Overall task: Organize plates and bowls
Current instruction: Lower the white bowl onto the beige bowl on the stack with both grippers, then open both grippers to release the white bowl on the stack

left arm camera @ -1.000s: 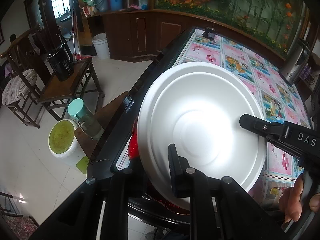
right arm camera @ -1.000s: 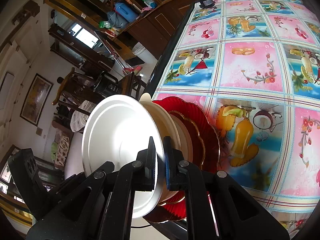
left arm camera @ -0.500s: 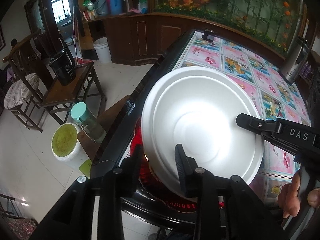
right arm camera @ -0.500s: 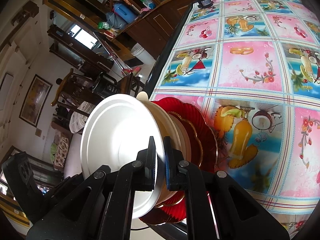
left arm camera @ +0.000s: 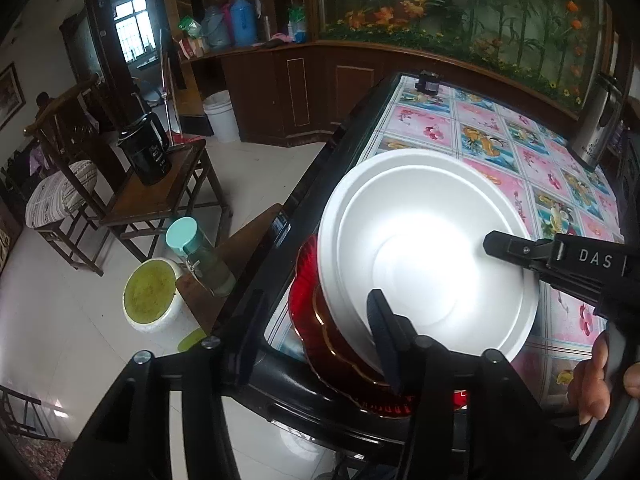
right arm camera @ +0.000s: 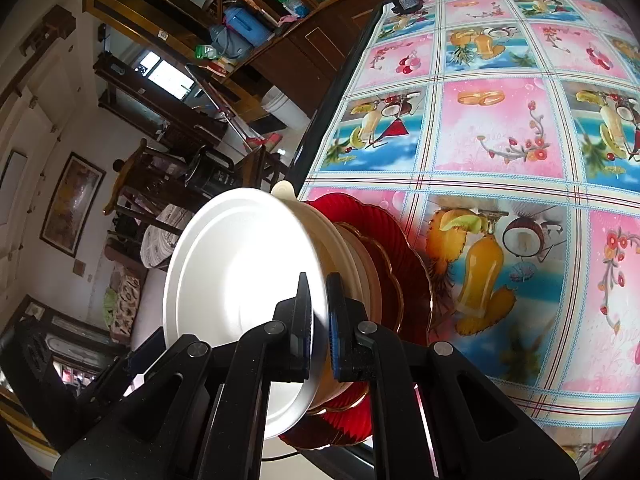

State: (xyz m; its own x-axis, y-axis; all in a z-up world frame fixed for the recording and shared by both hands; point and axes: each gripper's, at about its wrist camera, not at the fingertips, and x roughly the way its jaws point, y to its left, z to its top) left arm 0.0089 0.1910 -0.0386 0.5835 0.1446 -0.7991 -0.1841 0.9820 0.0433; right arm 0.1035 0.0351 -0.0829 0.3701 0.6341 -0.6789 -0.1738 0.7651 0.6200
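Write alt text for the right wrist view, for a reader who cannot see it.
The right gripper is shut on the rim of a white bowl atop a stack of red plates near the edge of a table covered by a fruit-print cloth.

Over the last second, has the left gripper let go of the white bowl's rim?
Yes. The left gripper now stands open, one finger over the white bowl, the other off past the black table edge. The right gripper pinches the rim.
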